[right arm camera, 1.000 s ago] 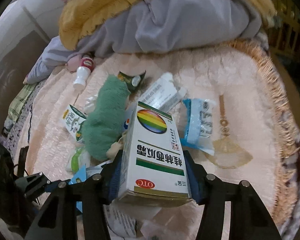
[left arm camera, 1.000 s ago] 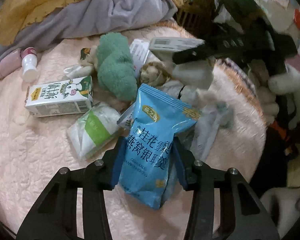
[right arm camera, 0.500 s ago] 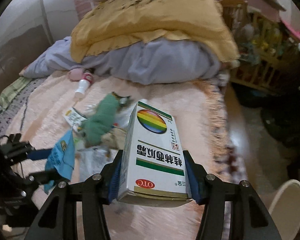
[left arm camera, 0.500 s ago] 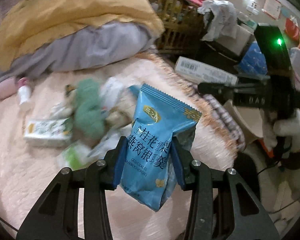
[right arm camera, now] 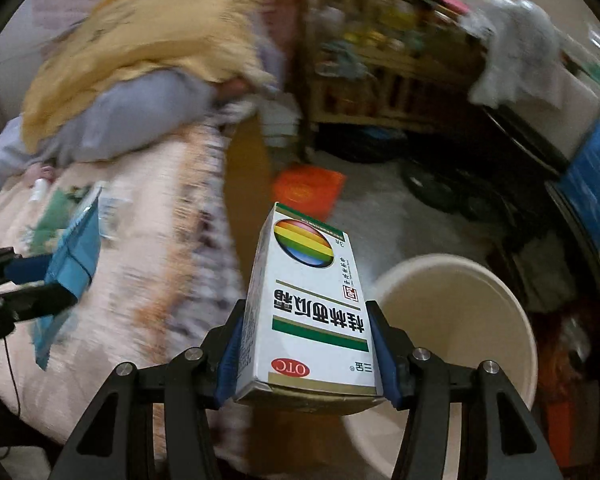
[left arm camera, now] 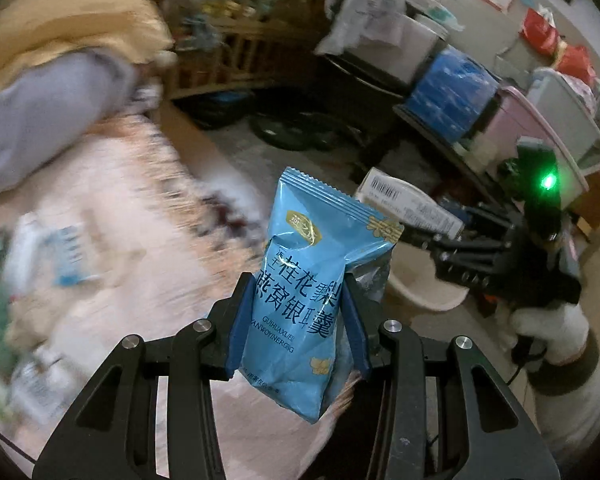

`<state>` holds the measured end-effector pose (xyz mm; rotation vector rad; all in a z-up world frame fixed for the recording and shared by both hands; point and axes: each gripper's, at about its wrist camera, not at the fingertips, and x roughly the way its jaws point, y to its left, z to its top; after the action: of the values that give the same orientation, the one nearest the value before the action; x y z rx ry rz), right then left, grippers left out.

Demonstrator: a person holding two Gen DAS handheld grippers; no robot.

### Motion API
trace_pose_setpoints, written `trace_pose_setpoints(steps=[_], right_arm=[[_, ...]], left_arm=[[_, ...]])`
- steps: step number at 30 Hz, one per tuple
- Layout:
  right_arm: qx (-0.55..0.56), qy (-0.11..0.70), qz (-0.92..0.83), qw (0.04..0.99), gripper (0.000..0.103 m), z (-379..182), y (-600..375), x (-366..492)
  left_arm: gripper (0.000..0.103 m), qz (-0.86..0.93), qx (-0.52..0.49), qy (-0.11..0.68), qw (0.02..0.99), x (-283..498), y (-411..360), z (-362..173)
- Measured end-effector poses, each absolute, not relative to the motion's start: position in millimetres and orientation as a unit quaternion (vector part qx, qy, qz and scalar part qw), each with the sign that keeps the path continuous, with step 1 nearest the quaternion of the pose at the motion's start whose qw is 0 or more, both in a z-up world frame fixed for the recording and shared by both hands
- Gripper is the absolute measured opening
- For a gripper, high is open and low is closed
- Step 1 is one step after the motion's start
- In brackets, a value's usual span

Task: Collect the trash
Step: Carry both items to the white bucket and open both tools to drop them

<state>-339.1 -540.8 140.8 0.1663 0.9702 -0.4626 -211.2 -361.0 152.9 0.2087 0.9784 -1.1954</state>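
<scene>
The left tool [left arm camera: 296, 320] is clamped on a blue snack packet [left arm camera: 312, 280], which stands upright at the lower middle of the left wrist frame, over the edge of the pink bed cover [left arm camera: 112, 208]. The right tool [right arm camera: 308, 354] is clamped on a white medicine box [right arm camera: 308, 304] at the lower middle of its frame, just left of a cream round bin [right arm camera: 460, 320] on the floor. Blurred litter [left arm camera: 48, 240] lies on the bed at the left edge of the left wrist frame.
</scene>
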Motion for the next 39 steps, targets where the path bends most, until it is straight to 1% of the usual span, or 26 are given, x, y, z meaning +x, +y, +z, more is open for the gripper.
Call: trace_pose_setpoints(steps=[7,13,16,17,18,19,22,26,29,35,39], right_arm=[[0.141,0.488,-0.272,0.817,0.054,98,-609,-395],[0.198,0.511,-0.277,0.789,0.054,53,-642,-422],[0.229,0.504,-0.277,0.785,0.054,41,-651,-431],[0.239,0.503,-0.276,0.783,0.056,38,-653,-434],[0.250,0.504,-0.276,0.779,0.058,35,-654,-434],[0.256,0.506,-0.277,0.776,0.059,34,-655,-434],[0.246,0.500,-0.276,0.783,0.061,38,-646,-434],[0.209,0.478,-0.291,0.802,0.061,59,-629,-432],[0.190,0.465,-0.306,0.809,0.067,73,-619,-432],[0.145,0.447,-0.318,0.823,0.068,103,-596,-420],[0.124,0.432,-0.311,0.837,0.069,122,-575,-408]], left_arm=[[0.041,-0.580,0.102,0.465,0.661,-252,-455,140],[0.044,-0.580,0.101,0.495,0.639,-270,-509,118],[0.050,-0.579,0.081,0.505,0.635,-270,-523,109],[0.053,-0.578,0.075,0.509,0.633,-269,-527,106],[0.059,-0.578,0.070,0.513,0.631,-268,-528,105],[0.061,-0.576,0.065,0.517,0.630,-267,-528,104],[0.061,-0.572,0.074,0.508,0.639,-266,-522,107],[0.061,-0.556,0.081,0.484,0.671,-260,-501,118],[0.061,-0.549,0.068,0.483,0.679,-252,-485,122],[0.061,-0.532,0.055,0.462,0.708,-240,-444,137],[0.061,-0.510,0.061,0.427,0.744,-235,-406,151]])
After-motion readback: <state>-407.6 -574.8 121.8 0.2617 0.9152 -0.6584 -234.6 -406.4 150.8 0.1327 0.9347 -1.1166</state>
